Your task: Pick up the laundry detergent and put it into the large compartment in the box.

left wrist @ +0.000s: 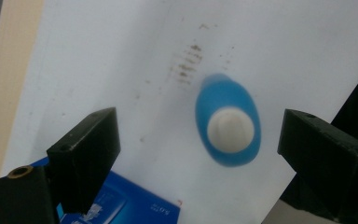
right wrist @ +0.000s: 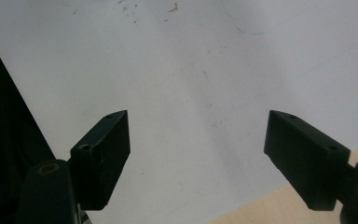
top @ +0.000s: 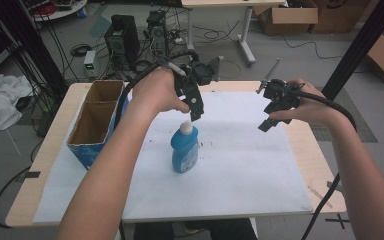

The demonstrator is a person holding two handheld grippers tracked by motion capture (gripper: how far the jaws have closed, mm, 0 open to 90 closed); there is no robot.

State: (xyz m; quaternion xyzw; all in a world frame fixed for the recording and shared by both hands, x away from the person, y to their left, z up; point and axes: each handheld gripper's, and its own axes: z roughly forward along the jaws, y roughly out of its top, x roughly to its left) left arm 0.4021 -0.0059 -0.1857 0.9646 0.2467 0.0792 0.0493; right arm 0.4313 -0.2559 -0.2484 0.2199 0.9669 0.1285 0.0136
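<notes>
Upright blue bottle (top: 184,150), white cap, on white sheet (top: 240,165)

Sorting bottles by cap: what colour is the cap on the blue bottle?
White, on the blue bottle; the cap shows best in the left gripper view.

The tabletop (top: 55,130) looks like pale wood laminate, smooth, mostly covered by a matt white paper sheet (top: 240,165) that is speckled with brown smudges. The bottle (top: 185,149) is glossy blue plastic with a smooth white plastic cap (top: 186,128). The box (top: 96,125) is raw brown cardboard inside, printed blue outside. The jaws of each hand-held gripper (top: 194,114) are matt black plastic, slightly scuffed, with brass-coloured metal inserts at their base.
</notes>
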